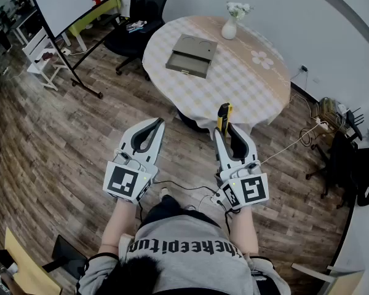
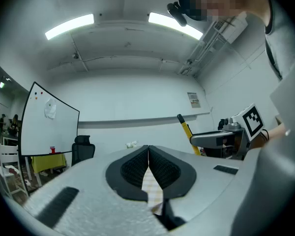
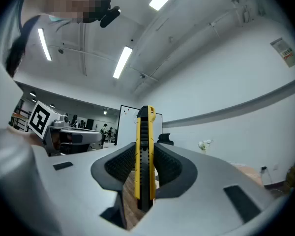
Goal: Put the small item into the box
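The small item, a yellow and black utility knife [image 3: 145, 151], was seen clamped upright between the pads of the right gripper [image 1: 226, 131], with its tip standing clear above the jaws, which were kept apart only by the knife's body. The left gripper [image 1: 155, 125] was found with its jaws brought together and nothing between them. Both grippers were held roughly level in front of the person, short of the round table [image 1: 258, 85]. The box [image 1: 190, 55], a flat grey one, was seen lying on the far part of the cloth-covered table, well apart from both grippers, with a vase of flowers [image 1: 229, 24] beyond it. Whether the box stood open could not be told. The pickup was therefore judged done, the knife being in hand. What was left was judged to be the carry over the table to the box, its opening if that was needed, and the release of the knife inside
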